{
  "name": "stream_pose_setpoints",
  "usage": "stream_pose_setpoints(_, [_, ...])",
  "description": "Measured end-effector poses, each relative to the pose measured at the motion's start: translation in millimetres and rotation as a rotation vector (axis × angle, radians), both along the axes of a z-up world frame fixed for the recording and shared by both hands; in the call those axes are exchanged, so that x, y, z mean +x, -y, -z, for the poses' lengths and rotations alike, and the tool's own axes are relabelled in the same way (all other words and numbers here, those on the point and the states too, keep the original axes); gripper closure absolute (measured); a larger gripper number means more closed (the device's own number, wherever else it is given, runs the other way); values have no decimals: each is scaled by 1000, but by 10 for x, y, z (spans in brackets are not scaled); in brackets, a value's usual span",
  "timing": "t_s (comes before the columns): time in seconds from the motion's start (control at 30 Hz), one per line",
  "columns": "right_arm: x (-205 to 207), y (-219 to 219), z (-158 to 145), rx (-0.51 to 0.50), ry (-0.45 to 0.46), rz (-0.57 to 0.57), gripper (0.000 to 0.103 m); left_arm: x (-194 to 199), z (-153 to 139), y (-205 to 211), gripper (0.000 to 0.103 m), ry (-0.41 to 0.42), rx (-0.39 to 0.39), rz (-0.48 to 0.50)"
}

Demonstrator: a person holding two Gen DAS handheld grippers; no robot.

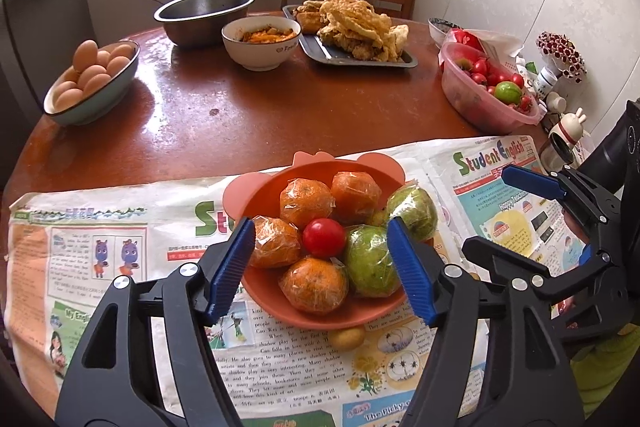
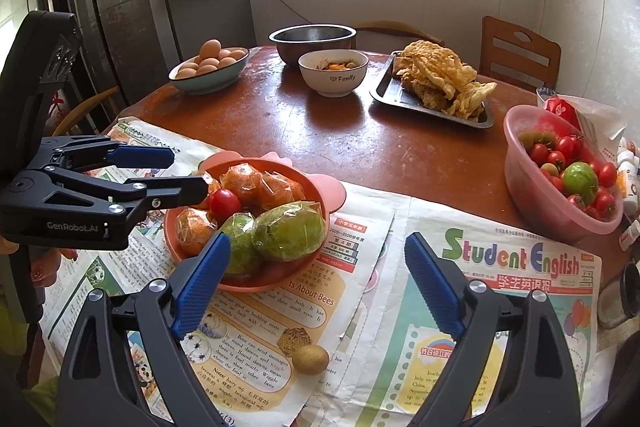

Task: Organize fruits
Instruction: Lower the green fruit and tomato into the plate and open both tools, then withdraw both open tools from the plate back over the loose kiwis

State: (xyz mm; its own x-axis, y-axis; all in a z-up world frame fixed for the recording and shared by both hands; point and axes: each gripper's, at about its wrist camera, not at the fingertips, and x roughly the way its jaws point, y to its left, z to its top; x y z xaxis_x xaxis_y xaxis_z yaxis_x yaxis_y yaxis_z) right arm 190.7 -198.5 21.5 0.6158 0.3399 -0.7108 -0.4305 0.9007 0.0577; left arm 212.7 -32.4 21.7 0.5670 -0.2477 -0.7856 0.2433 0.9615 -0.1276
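Risk lies in our heaped orange bowl (image 1: 320,311): our left gripper (image 1: 322,267) hangs wide above it, right gripper (image 2: 316,285) wide too; a nudge could roll the tomato (image 1: 324,237) off.

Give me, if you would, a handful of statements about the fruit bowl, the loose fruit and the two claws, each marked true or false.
1. A red tomato lies in the orange bowl among wrapped oranges. True.
2. The left claw is shut on a wrapped green fruit. False: it is open, its fingers to either side of the bowl, holding nothing.
3. A small brown fruit lies on the newspaper outside the orange bowl. True.
4. The pink tub holds only eggs. False: it holds small red tomatoes and a green fruit; the eggs are in a separate dish.
5. The right claw is open and empty. True.
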Motion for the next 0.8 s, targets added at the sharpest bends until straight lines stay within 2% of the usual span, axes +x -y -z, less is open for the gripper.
stream_pose_setpoints(0.2, [-86, 27, -89, 2, 19, 8, 12, -105, -81, -1, 27, 15, 28, -18])
stream_pose_setpoints(0.63, [-301, 56, -325, 9, 73, 20, 9, -349, -259, -45, 19, 52, 53, -44])
stream_pose_setpoints(0.8, [-380, 79, -406, 13, 90, 22, 8, -437, -348, -25, 12, 75, 59, -45])
